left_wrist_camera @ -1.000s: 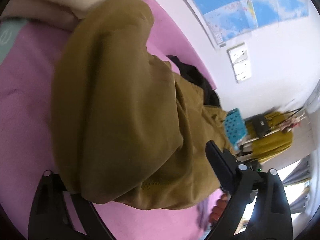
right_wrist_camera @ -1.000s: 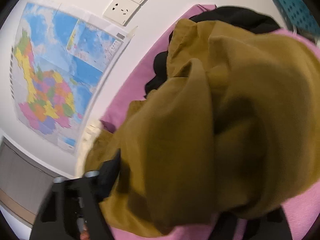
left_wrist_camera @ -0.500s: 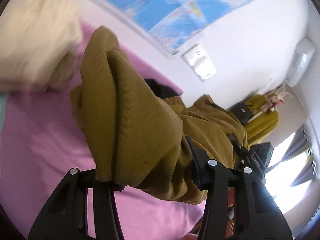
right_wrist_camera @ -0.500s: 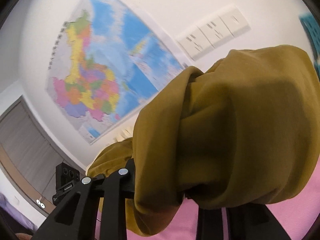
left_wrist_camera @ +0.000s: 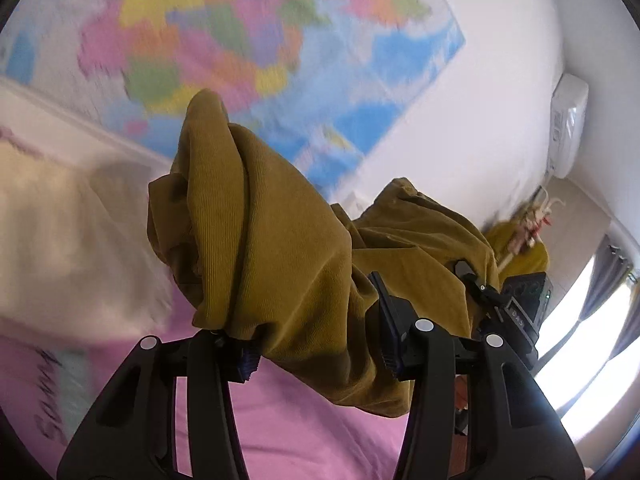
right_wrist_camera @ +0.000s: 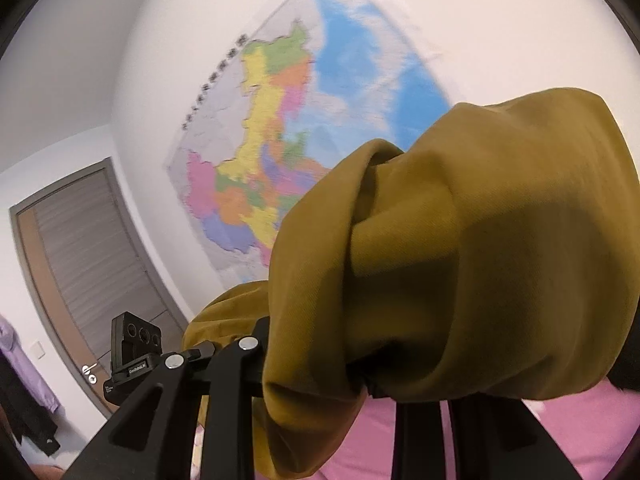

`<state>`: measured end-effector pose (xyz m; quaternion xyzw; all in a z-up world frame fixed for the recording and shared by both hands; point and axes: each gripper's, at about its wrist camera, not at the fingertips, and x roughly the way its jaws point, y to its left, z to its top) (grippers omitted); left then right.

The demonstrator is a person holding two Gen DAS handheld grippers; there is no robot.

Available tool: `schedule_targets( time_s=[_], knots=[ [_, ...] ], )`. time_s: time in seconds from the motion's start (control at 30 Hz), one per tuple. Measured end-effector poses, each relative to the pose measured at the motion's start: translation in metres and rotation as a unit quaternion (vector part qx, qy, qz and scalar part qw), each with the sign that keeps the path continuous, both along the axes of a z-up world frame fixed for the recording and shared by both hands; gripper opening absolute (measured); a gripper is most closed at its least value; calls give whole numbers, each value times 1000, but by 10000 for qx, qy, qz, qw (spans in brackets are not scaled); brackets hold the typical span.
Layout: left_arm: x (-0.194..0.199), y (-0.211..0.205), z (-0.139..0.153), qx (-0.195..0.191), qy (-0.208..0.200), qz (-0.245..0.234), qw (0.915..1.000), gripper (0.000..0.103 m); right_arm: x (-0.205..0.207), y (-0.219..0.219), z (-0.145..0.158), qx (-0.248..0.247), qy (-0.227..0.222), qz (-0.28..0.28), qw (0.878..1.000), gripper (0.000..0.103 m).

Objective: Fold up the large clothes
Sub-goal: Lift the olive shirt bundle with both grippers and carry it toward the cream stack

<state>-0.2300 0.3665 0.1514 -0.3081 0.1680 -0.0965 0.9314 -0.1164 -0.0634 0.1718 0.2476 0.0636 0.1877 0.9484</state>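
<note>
Now | left gripper [left_wrist_camera: 316,344], right gripper [right_wrist_camera: 352,376]: both clamp mustard garment [left_wrist_camera: 280,248] | writing blurred, unreadable

Your left gripper [left_wrist_camera: 316,354] was matte black plastic, each finger an open triangular frame with a round silver screw head at its upper corner. Ribbed blue pads [left_wrist_camera: 249,363] lined the fingers' inner faces. Your right gripper [right_wrist_camera: 332,376] matched: black frames, two silver screws beside its left finger, pads hidden.
</note>
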Motion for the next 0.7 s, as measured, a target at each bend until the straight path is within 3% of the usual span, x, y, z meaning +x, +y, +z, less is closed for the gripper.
schedule_targets(
  time_s=[0.3, 0.7],
  knots=[
    [-28, 92, 43, 460, -101, 1196, 9917, 45, 98, 69, 38, -17, -232, 806, 9965, 27],
    [-37, 223, 59, 705, -81, 2468, 9665, 44, 209, 177, 45, 23, -203, 1564, 9875, 27]
  ],
)
